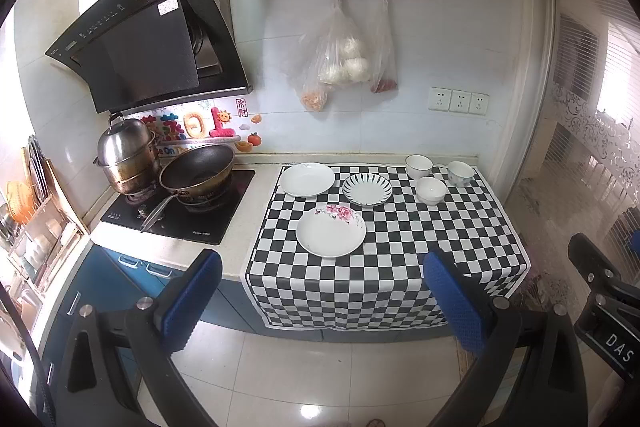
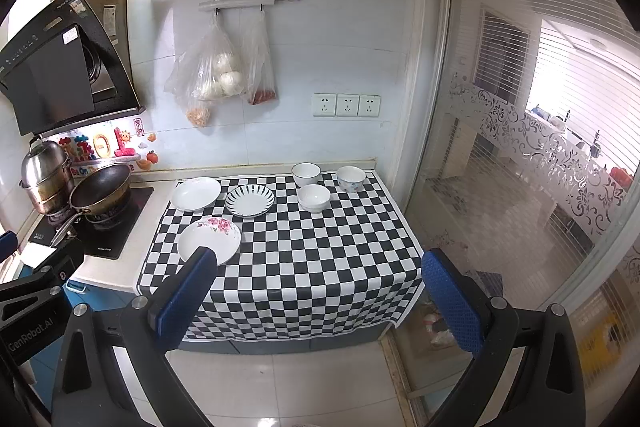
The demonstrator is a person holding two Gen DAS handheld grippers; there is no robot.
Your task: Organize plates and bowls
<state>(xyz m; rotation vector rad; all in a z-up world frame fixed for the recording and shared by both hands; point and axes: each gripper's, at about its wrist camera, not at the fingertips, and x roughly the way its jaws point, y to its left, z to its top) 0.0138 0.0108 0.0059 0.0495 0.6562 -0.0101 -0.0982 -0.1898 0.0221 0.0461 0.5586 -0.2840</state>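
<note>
Hovering wide-open before the checkered cloth (image 1: 384,267): left claw (image 1: 324,299), right claw (image 2: 320,295).

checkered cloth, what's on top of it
On the cloth: three plates, plain white, striped and floral, plus three bowls at the back right. The counter beneath is covered, so nothing under the cloth shows.

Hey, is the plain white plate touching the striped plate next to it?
Apart. The left wrist view shows a strip of checkered cloth between the plain white plate and the striped plate; the right wrist view agrees.
</note>
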